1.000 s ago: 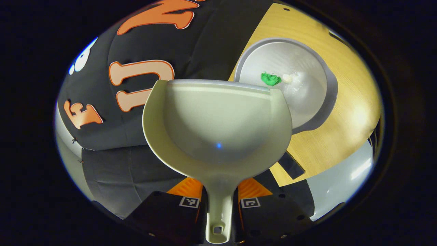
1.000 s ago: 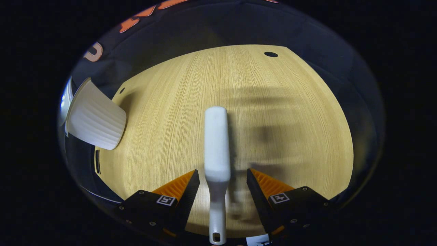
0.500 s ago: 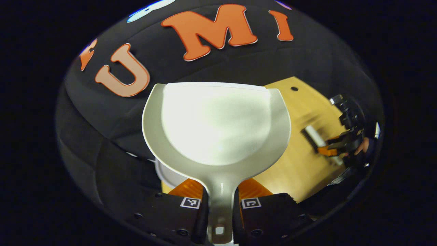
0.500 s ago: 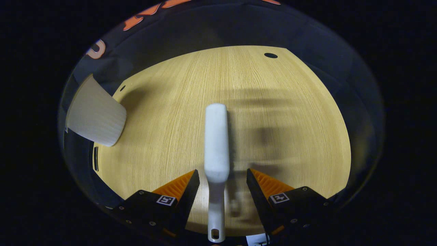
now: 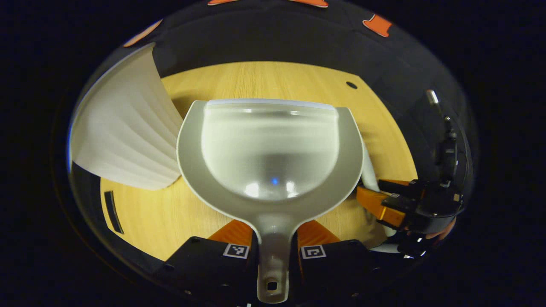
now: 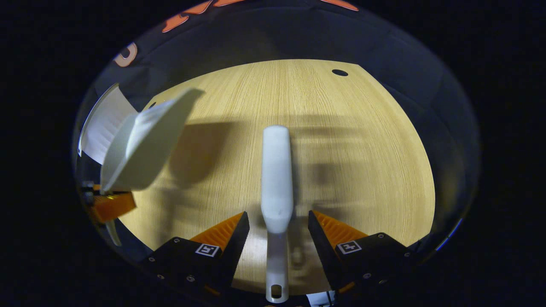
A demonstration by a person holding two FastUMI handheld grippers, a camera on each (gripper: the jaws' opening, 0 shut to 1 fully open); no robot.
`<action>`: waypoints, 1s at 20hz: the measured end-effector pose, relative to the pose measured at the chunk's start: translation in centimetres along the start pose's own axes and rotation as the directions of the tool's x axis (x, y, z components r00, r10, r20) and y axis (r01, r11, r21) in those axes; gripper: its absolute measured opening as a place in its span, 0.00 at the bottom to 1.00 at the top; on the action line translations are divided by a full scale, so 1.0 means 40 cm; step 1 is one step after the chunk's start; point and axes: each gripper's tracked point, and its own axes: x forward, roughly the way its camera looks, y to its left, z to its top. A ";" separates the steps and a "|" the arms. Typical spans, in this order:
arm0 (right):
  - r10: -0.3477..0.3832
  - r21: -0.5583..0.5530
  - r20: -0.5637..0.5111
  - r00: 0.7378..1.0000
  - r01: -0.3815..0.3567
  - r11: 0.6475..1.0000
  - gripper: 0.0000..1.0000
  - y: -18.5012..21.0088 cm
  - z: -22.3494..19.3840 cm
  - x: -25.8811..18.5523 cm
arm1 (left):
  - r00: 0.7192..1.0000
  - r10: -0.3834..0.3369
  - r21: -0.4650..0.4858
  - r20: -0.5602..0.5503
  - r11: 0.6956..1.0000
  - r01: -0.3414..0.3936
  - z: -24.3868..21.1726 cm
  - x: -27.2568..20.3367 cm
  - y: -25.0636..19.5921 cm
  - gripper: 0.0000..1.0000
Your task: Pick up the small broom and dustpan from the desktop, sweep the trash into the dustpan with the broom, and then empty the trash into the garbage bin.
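Note:
The empty pale dustpan (image 5: 271, 149) is held level over the wooden table (image 5: 170, 213), and my left gripper (image 5: 275, 230) is shut on its handle. From the right gripper view the dustpan (image 6: 145, 140) hangs at the left above the table (image 6: 362, 149), with the left gripper (image 6: 111, 204) below it. The white broom (image 6: 277, 179) lies on the table pointing away, its thin handle between the spread fingers of my right gripper (image 6: 278, 219), which is open and does not touch it. The right gripper (image 5: 377, 194) also shows to the right of the dustpan, with part of the broom (image 5: 369, 168) beside it.
The white ribbed garbage bin (image 5: 123, 128) stands at the table's left edge, just left of the dustpan; its side (image 6: 100, 128) shows behind the dustpan. A round hole (image 6: 340, 72) sits at the table's far right corner. Black cloth walls surround the table.
My left gripper swung the dustpan away from above the bin, where green and white trash lay, back over the table beside the right gripper. The right gripper stayed open around the broom.

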 end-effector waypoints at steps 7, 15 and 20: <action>-0.019 -0.004 -0.009 1.000 0.019 1.000 0.85 -0.006 -0.002 0.003 | 0.996 0.024 -0.042 -0.083 0.999 -0.028 -0.002 0.133 0.008 0.30; -0.014 -0.018 -0.022 1.000 0.014 1.000 0.84 0.012 -0.013 -0.004 | 0.992 0.025 -0.041 -0.124 0.999 -0.031 -0.005 0.175 0.000 0.31; -0.006 -0.008 -0.013 1.000 0.006 1.000 0.85 0.011 -0.016 -0.014 | 0.992 0.067 -0.033 -0.107 0.997 -0.071 -0.004 0.211 -0.004 0.38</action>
